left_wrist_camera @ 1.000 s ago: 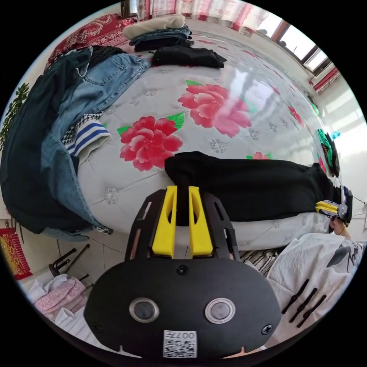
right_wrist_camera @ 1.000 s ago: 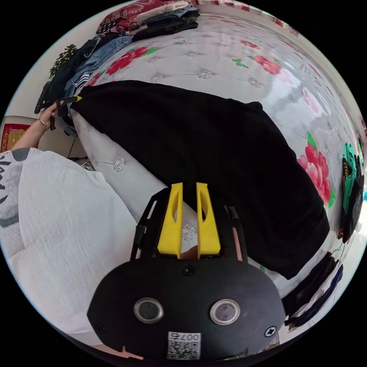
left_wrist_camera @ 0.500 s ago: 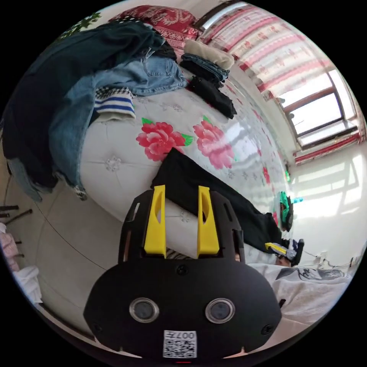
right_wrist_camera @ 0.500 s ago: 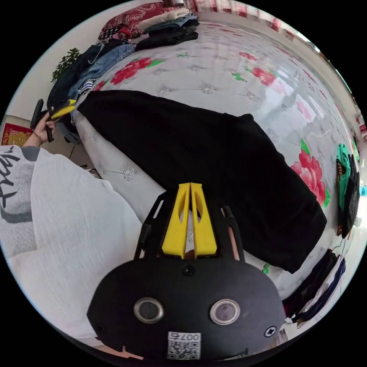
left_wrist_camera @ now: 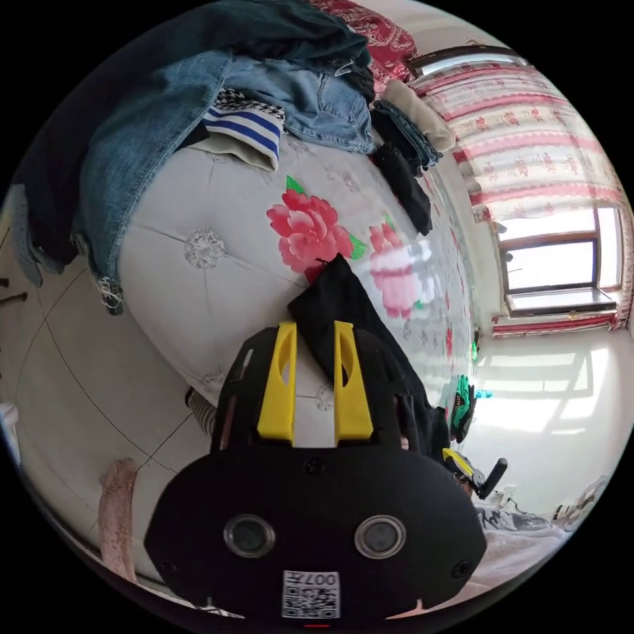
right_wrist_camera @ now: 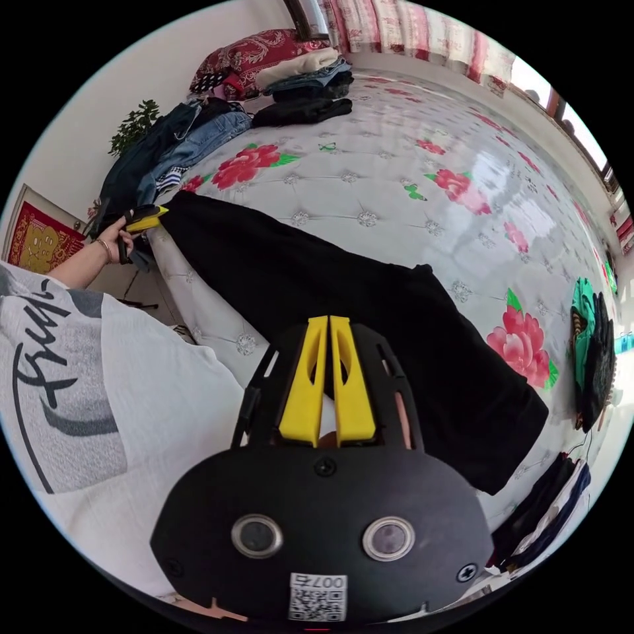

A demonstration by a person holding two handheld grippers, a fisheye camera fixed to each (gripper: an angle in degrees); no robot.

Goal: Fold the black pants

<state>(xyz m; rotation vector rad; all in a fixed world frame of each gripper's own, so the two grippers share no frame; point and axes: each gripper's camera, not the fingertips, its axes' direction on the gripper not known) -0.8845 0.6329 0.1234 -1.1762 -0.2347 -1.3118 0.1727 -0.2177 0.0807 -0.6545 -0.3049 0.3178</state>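
Note:
The black pants [right_wrist_camera: 370, 317] lie stretched flat along the near edge of a white flowered bed [right_wrist_camera: 396, 172]. My right gripper [right_wrist_camera: 328, 321] is at the wide waist end, its jaws pressed together on the cloth's near edge. At the far leg end, my left gripper [right_wrist_camera: 150, 216] shows small in a hand. In the left gripper view the cuff [left_wrist_camera: 333, 304] reaches in between the jaws of my left gripper [left_wrist_camera: 316, 327], which stand apart with bed showing in the gap. The right gripper [left_wrist_camera: 461, 461] is at the far end there.
A heap of jeans and dark clothes [left_wrist_camera: 198, 112] hangs over the bed corner near the cuff. Folded clothes [right_wrist_camera: 304, 72] are stacked by a red pillow. A green and black garment [right_wrist_camera: 591, 343] lies at the far bed edge. Tiled floor [left_wrist_camera: 72, 370] is below; the person's white shirt [right_wrist_camera: 99, 409] is close.
The left jaws let go of the cuff, opened wide, and now stand narrower around it. The right jaws closed together on the waist edge. Both cameras have tilted.

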